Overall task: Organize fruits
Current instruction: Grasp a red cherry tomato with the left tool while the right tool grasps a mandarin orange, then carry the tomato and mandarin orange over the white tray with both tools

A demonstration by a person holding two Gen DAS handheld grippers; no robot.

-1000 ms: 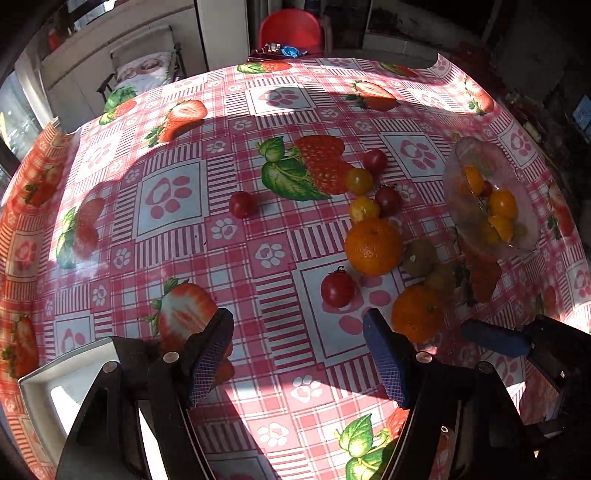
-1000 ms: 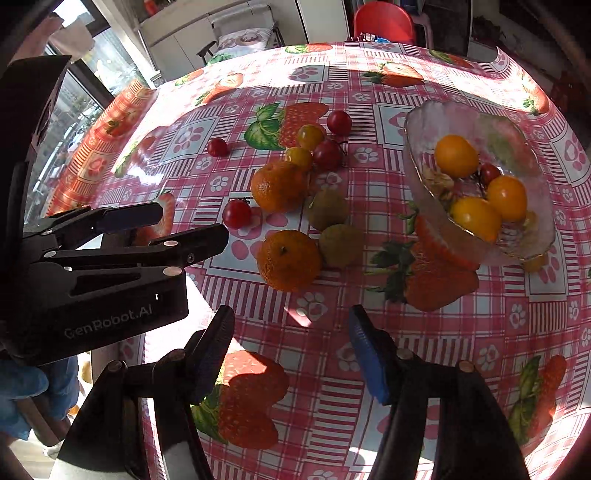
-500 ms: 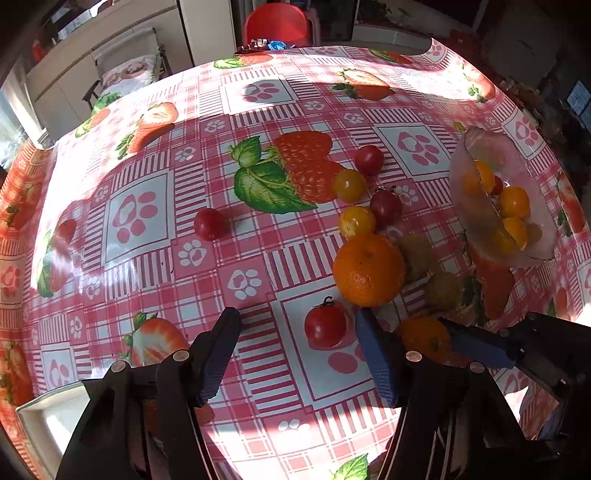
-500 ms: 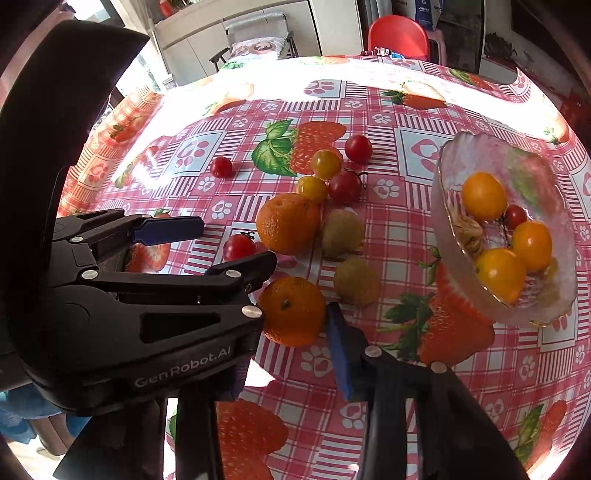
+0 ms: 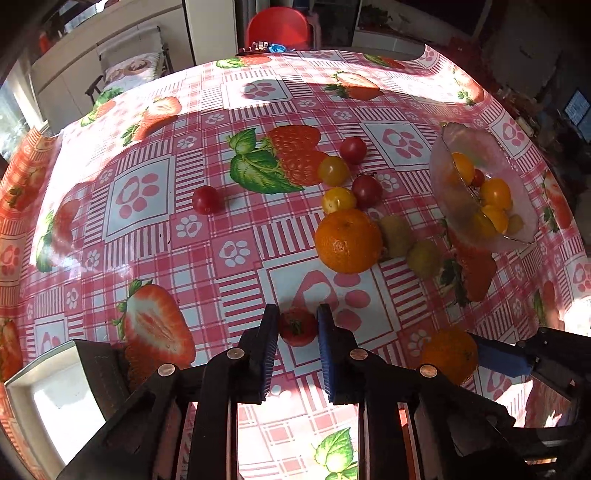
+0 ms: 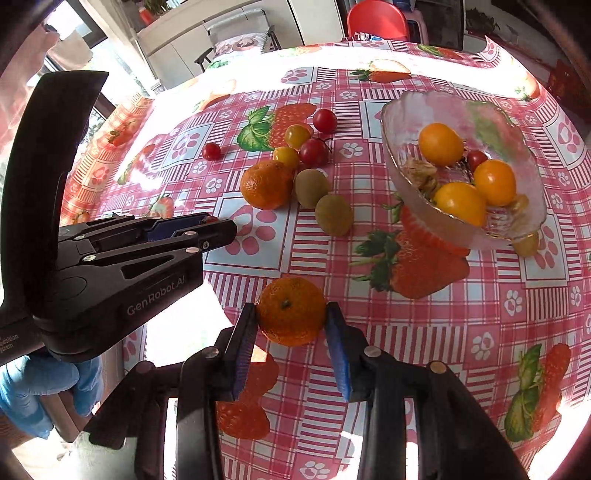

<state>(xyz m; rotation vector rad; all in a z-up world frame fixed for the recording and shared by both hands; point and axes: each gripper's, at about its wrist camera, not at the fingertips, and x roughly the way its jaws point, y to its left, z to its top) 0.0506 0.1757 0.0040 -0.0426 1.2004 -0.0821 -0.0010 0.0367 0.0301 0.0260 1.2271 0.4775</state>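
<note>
My left gripper is shut on a small red tomato at table level. My right gripper is shut on an orange; that orange also shows in the left wrist view. A second orange lies further in, with two kiwis beside it. Several red and yellow cherry tomatoes lie behind it, and one red tomato lies apart to the left. A glass bowl on the right holds yellow and red fruit.
The table has a pink checked cloth with strawberry prints. A white tray sits at the near left edge. A red chair stands beyond the far edge. A small yellow fruit lies by the bowl.
Both grippers moved forward and closed: the left one on the red tomato, the right one on the near orange. One second ago both were open.
</note>
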